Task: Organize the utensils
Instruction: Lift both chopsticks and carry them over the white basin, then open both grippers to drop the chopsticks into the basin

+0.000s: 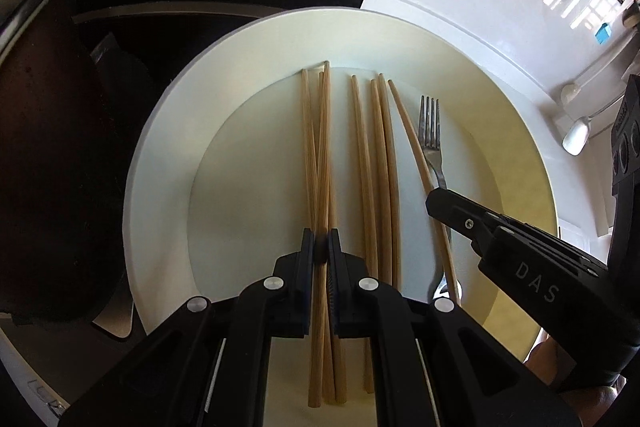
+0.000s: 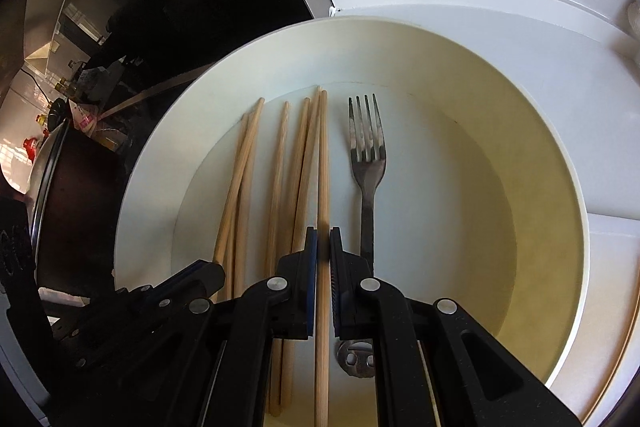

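Wooden chopsticks (image 1: 380,163) lie side by side in a round white plate (image 1: 168,155), with a dark metal fork (image 2: 367,167) just beside them on the right. The left gripper (image 1: 320,247) is clamped on a bundle of three chopsticks (image 1: 320,147). The right gripper (image 2: 323,247) is closed around a single wooden chopstick (image 2: 322,167) next to the fork.

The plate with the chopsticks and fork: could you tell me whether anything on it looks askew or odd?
The left group of chopsticks lies crossed, not parallel, where the left tool pinches it. The fork on the plate looks tarnished and streaky. The right tool clamps a single chopstick.
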Demonstrator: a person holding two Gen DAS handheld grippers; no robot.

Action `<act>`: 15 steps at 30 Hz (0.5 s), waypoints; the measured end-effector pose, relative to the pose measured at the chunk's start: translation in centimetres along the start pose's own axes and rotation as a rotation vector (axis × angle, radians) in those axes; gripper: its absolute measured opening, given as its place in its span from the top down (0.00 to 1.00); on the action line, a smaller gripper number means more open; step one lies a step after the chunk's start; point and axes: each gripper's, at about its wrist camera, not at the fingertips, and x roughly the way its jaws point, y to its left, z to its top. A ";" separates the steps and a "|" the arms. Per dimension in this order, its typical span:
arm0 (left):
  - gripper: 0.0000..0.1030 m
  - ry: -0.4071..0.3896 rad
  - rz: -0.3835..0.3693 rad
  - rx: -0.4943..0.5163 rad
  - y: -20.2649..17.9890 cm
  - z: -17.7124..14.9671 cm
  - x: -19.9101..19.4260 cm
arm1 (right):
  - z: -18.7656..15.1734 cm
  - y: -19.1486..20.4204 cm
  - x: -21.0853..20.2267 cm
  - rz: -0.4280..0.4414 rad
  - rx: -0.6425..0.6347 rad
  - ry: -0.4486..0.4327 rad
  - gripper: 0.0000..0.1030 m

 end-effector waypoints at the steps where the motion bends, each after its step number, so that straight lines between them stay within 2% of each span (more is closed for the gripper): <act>1: 0.93 0.009 0.001 -0.002 0.1 0.0 0.2 | -0.1 -0.1 0.0 0.002 0.003 0.004 0.94; 9: 0.92 0.033 0.026 -0.006 0.2 -0.2 1.0 | 0.0 0.2 0.3 -0.026 -0.024 0.019 0.92; 15: 0.78 0.016 0.039 -0.004 0.0 -0.2 0.2 | 0.0 -0.1 -1.0 -0.057 -0.046 -0.023 0.83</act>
